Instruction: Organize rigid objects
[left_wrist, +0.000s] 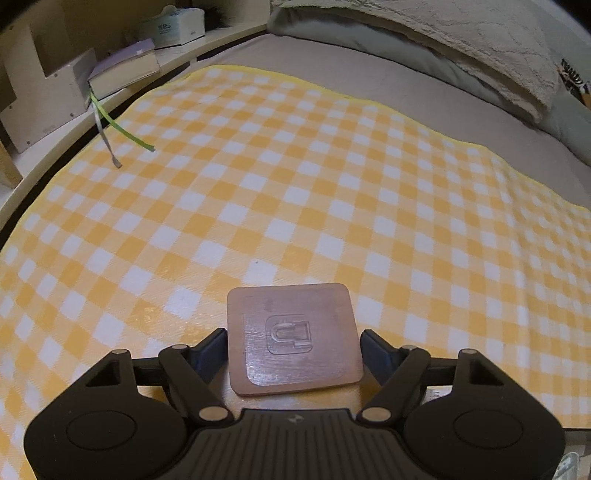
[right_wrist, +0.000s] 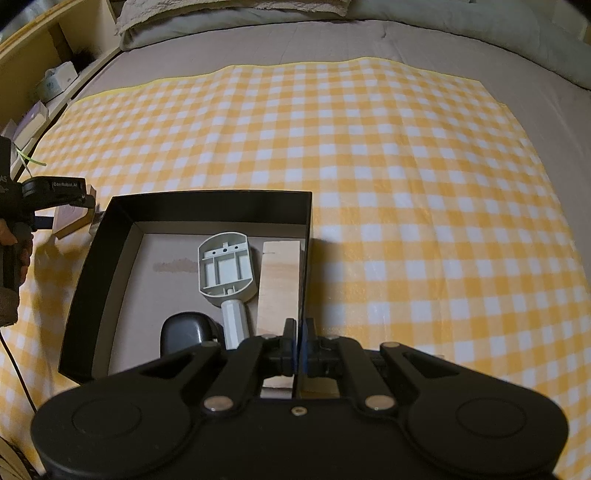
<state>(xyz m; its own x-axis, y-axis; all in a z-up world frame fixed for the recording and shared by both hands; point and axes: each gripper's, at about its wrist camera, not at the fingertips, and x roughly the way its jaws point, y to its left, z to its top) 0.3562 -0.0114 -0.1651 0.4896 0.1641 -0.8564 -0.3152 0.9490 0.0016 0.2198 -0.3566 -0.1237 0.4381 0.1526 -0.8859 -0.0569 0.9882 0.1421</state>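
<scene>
So the left tongs (left_wrist: 293, 341) are clamped on the wooden tile (left_wrist: 293, 338) by its side edges, just beside the black box (right_wrist: 207, 201); looks stiff, light, maybe slick; right tongs (right_wrist: 298, 345) pinch shut on the box's right wall.

You are seeing white lettering that seems to read "CenRobot.AI" on the left gripper (right_wrist: 62, 205), where it is showing at the left edge of the right wrist view. The tile (left_wrist: 293, 338) you are holding is showing an embossed sign, a U shape inside a rounded square, but no letters. The tissue box (left_wrist: 173, 27) on the shelf is carrying small print that is staying too blurred to read.
</scene>
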